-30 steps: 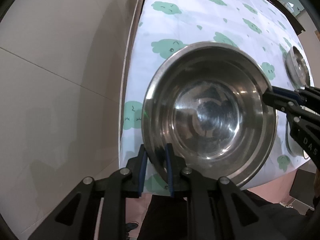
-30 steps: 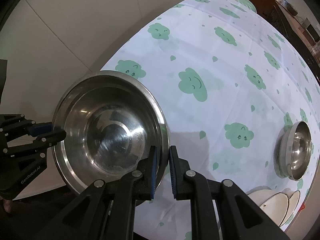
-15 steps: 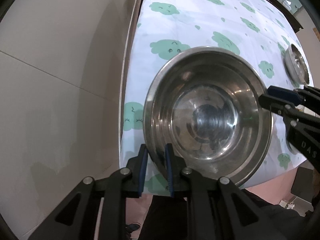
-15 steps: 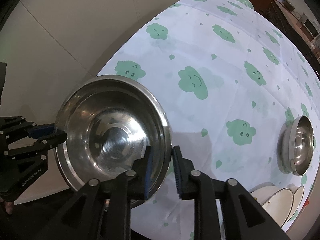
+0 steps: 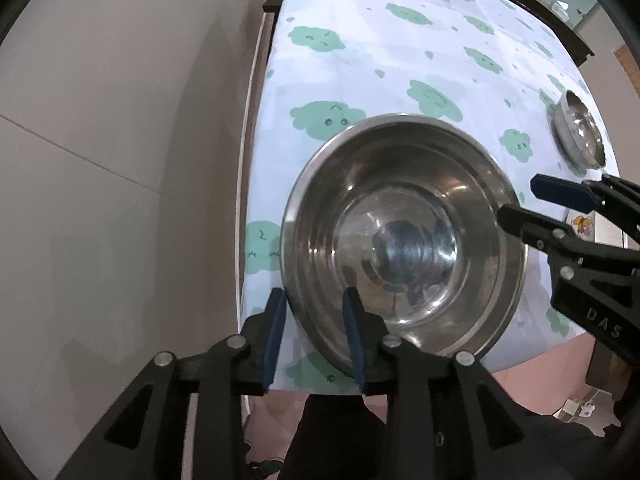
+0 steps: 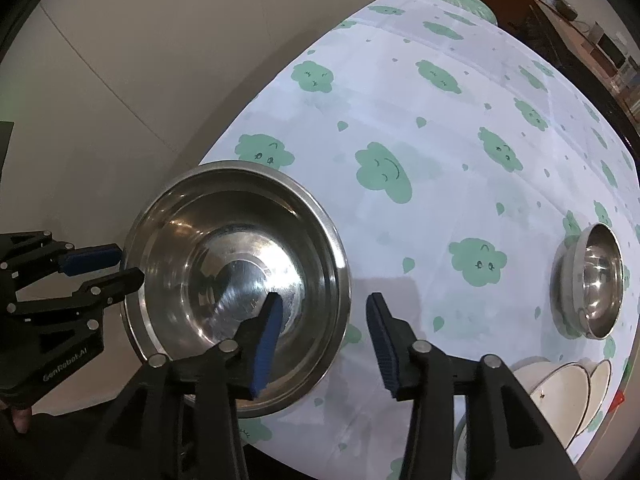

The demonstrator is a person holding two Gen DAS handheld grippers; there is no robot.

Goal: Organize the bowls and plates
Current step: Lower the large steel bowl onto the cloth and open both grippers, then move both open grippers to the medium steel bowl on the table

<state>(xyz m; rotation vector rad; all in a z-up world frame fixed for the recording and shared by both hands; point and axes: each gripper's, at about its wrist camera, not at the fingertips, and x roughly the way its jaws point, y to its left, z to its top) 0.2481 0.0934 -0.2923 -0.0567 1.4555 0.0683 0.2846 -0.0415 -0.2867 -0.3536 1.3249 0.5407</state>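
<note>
Between our two tongs, the large round stainless-steel bowl (image 5: 404, 236) rests on the cloud-print counter (image 6: 460, 128), so, left tongs (image 5: 314, 330) and right tongs (image 6: 324, 332) having just been opening off its rim, we should lift both straight up without nudging it.

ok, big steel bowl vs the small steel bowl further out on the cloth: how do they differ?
The big steel bowl is far wider than the small steel bowl. The big one sits at the table's near corner, its rim between the parted fingers of both the left gripper and right gripper; the small one stands apart with nothing near it. Both are shiny, upright and empty.
</note>
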